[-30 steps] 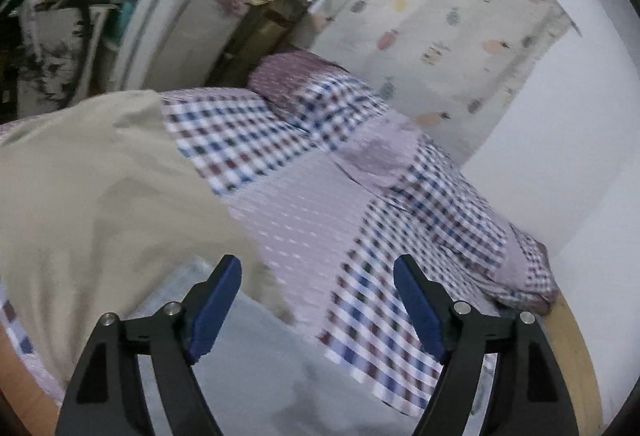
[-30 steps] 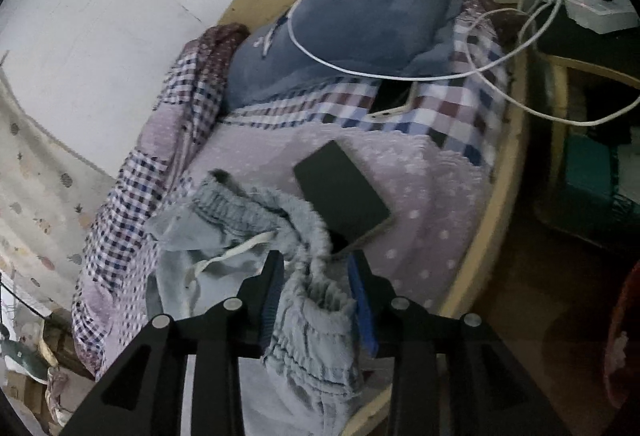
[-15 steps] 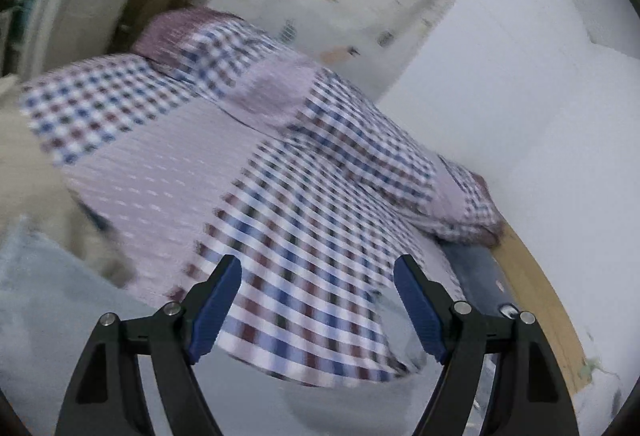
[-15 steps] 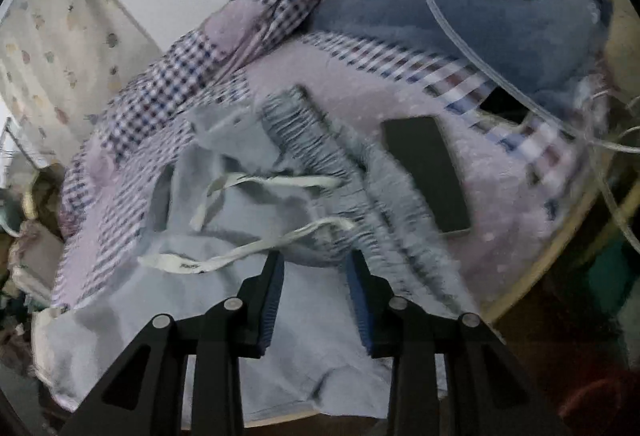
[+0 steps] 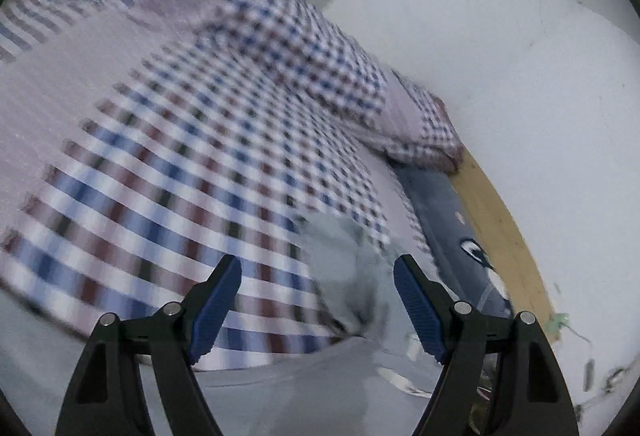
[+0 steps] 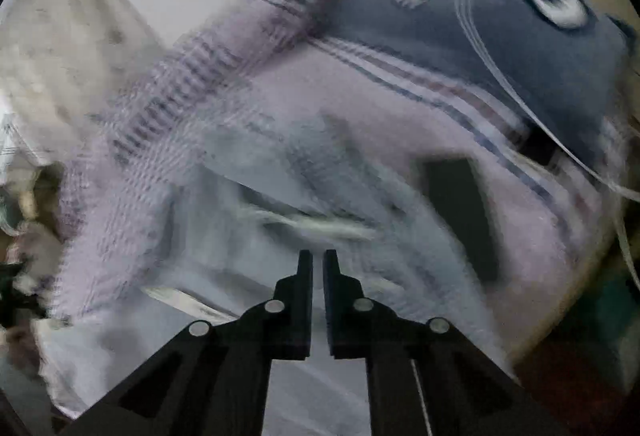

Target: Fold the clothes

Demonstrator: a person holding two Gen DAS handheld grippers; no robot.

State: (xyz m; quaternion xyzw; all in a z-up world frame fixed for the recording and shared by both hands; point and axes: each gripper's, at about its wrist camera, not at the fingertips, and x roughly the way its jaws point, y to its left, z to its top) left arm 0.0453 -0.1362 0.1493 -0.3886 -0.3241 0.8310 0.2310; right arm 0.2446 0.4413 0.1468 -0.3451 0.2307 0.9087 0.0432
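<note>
Grey drawstring shorts [image 6: 224, 244] lie spread on the bed, blurred by motion, with a white drawstring [image 6: 320, 226] across them. My right gripper [image 6: 318, 256] hovers over them with its jaws shut; the blur hides whether any cloth is pinched between them. In the left wrist view the same shorts [image 5: 280, 396] fill the bottom edge, with a bunched part [image 5: 344, 248] further ahead. My left gripper [image 5: 318, 268] stands wide open above them, its blue pads [image 5: 216, 300] empty.
A checked and lilac bedspread [image 5: 180, 156] covers the bed. A dark flat device [image 6: 460, 216] lies right of the shorts. A blue pillow [image 6: 500, 36] with a white cable [image 6: 492, 64] sits at the wooden headboard [image 5: 500, 216]. A white wall [image 5: 520, 36] borders the bed.
The right gripper's jaws have closed, and it has lifted and rolled from the waistband to above the shorts. The left gripper swept right, from a beige garment towards the pillow end, staying open.
</note>
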